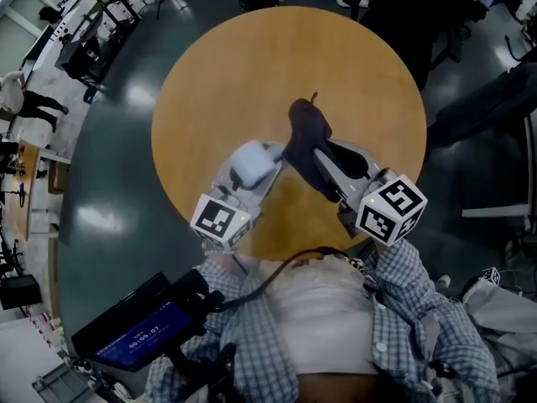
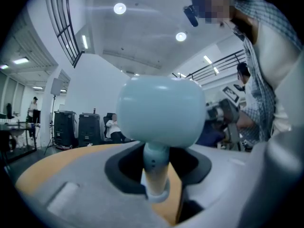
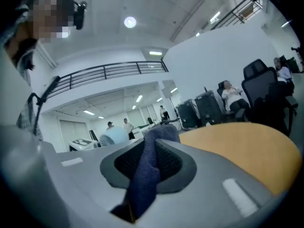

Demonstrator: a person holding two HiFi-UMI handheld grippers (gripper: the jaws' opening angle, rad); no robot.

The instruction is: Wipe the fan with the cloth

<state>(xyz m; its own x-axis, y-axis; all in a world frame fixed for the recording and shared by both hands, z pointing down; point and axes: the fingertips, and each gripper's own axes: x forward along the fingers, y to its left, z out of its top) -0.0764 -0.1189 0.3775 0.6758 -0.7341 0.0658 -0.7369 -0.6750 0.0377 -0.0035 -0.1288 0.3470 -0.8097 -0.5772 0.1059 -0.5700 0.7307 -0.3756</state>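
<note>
pale fan stem [image 2: 154,167]; left gripper view only

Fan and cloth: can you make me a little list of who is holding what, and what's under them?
fan: pale blue, round head on a thin stem
fan held by: left gripper, jaws shut on the stem
cloth: dark blue, floppy
cloth held by: right gripper, jaws shut on it
fan and cloth: close side by side in the head view; touching or not, can't tell
underneath: round wooden table
</note>
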